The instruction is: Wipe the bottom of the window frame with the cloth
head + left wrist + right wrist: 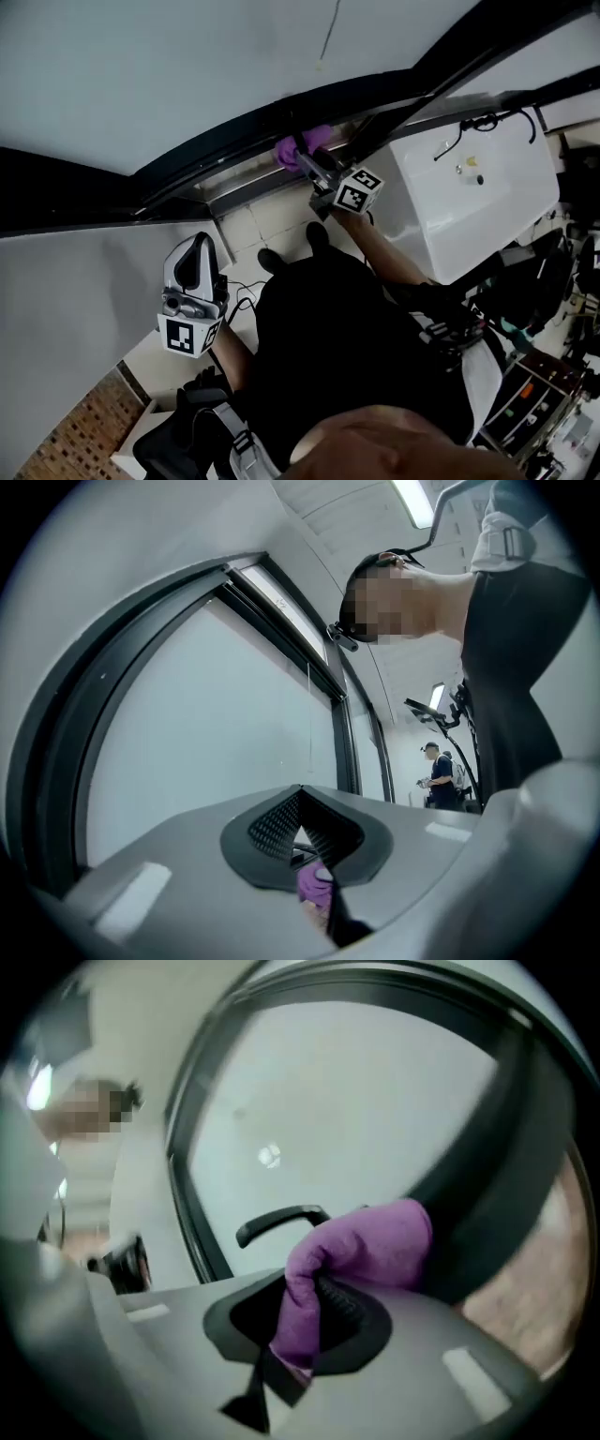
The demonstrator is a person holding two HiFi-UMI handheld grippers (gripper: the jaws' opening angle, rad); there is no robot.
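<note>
A purple cloth (302, 147) is pressed on the bottom rail of the dark window frame (220, 178). My right gripper (312, 161) is shut on the cloth, bunched between its jaws (314, 1290). In the right gripper view the cloth (370, 1241) touches the dark frame (492, 1180), with a black window handle (279, 1221) behind it. My left gripper (197, 253) hangs low and to the left, away from the frame. Its jaws are shut with nothing between them (301, 803). A bit of the purple cloth (315, 885) shows far beyond them.
A white box-like unit (473, 187) stands right of the right gripper, close to the frame. Pale floor tiles (272, 225) lie below the rail. Equipment and cables (534, 375) crowd the lower right. Another person (439, 775) stands far off.
</note>
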